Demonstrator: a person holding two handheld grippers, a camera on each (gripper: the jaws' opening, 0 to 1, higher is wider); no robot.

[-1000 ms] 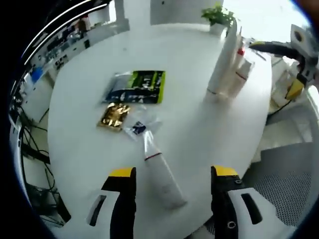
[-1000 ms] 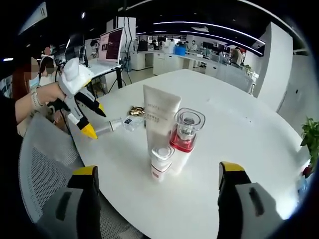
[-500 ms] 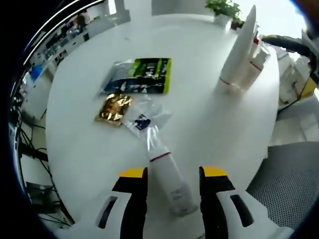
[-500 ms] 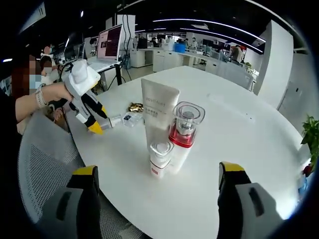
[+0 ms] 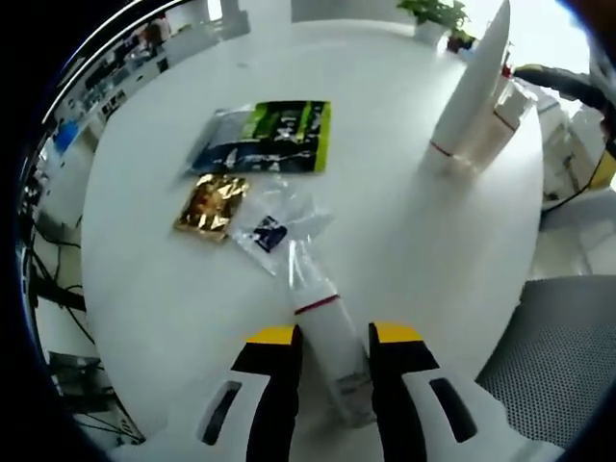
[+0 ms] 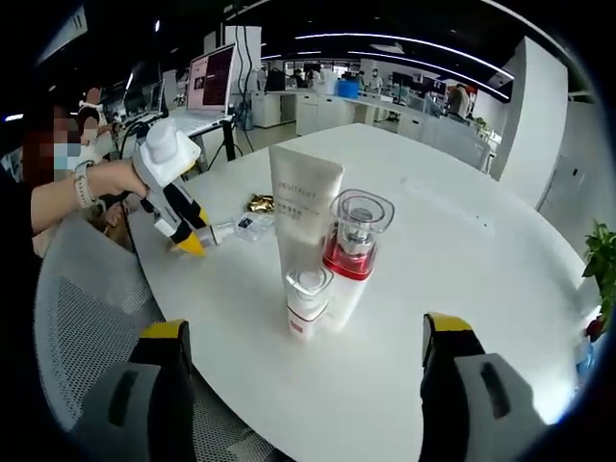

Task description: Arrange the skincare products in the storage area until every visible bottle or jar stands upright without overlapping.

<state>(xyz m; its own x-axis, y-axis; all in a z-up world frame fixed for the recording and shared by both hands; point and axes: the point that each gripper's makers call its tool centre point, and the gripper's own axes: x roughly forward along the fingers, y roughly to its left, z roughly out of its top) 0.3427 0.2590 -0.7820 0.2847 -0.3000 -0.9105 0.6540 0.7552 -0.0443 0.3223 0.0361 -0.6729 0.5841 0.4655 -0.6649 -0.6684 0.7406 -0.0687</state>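
**A:** Skincare tube, white with a red band, lying flat near the table's near edge in the left gripper view, cap end toward the camera, clear neck pointing to the middle of the table.

**B:** And the left gripper?

**A:** Down around it, a yellow-tipped jaw on each side of the tube's body, narrowed close against it. Whether they grip it, I cannot tell.

**B:** What's beyond the tube?

**A:** A clear plastic bag with a dark label touches the tube's neck. Beside it a gold sachet, and past both a black and green pouch, all flat toward the table's middle. At the far right edge an upright tall white tube with a smaller bottle tucked against it. A potted plant sits at the far edge.

**B:** Over to the right gripper view.

**A:** Right gripper hangs well open, jaws wide apart, nothing between them. Straight ahead, near the table's near edge, three products stand upright in a tight cluster: the tall white tube, a clear-capped bottle with a red collar just beside it, and a small white bottle with a red band in front, touching or nearly so.

**B:** Left side?

**A:** A person's hand holds the left gripper tipped down onto the table's left edge, at the lying tube. The gold sachet lies just beyond.
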